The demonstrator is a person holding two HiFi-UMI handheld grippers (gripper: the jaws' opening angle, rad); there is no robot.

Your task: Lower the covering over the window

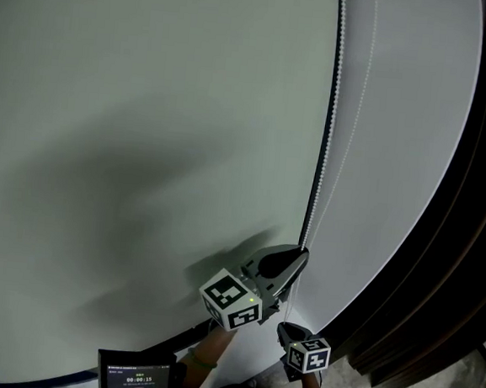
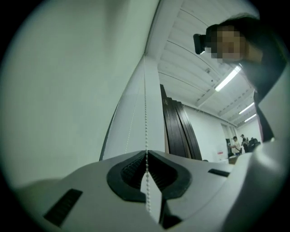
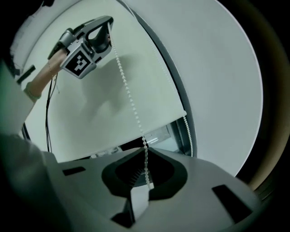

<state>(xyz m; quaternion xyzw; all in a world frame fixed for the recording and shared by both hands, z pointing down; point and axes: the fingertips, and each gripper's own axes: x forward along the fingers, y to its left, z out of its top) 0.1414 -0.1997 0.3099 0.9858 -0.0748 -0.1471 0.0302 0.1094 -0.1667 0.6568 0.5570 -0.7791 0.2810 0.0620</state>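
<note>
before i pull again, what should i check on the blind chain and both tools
1. Left tool clamped on the bead chain: ok, the chain runs through its closed jaws.
2. Right tool clamped on the same chain: ok, beads sit between its closed tips.
3. Tools spaced along the chain: ok, the left one is high and the right one is low.
4. Blind fully down: not ok, a strip of window shows below its bottom edge.
5. Chain free of snags up to the roller: cannot tell, the top is out of view.
</note>
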